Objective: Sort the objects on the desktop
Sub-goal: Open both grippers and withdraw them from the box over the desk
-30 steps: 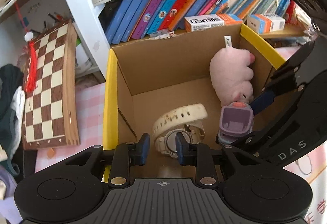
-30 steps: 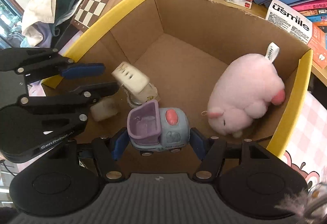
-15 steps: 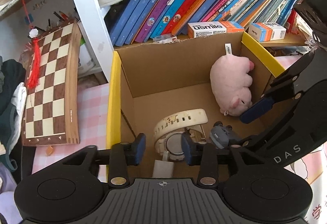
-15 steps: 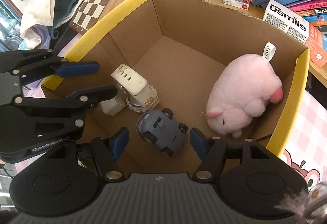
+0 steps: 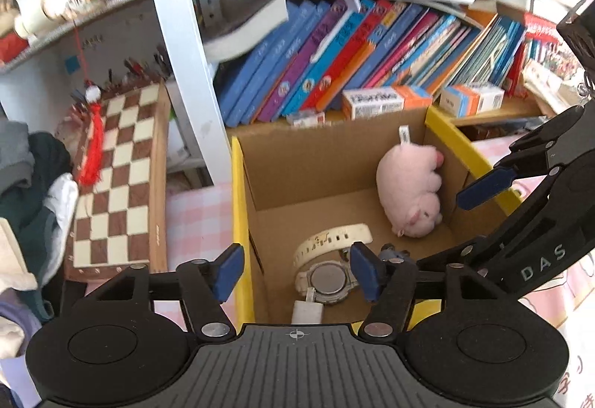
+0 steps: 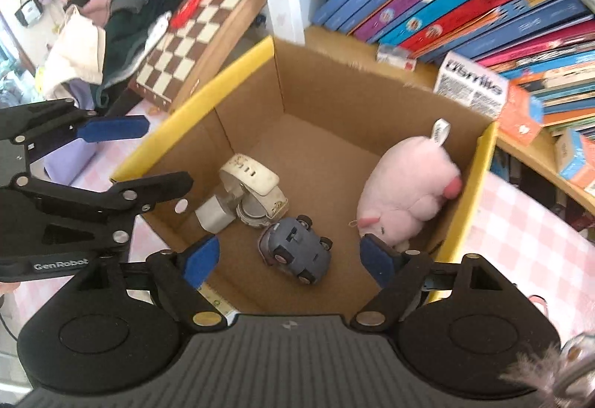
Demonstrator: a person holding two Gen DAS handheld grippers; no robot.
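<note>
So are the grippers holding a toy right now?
No, both have just opened, empty: left gripper, right gripper. The grey toy car lies upside-down in the cardboard box.

"GenRobot" on left hand-held gripper (image 6: 111,155), "DAS" on right hand-held gripper (image 5: 483,192)

The right tool (image 6: 288,261), jaws just opened and empty, hangs above the overturned toy car (image 6: 295,253) in the cardboard box (image 6: 334,99).

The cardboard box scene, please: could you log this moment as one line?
left gripper: open, empty | right gripper: open, empty | cardboard box: holds watch, toy car upside down, pink plush pig
</note>
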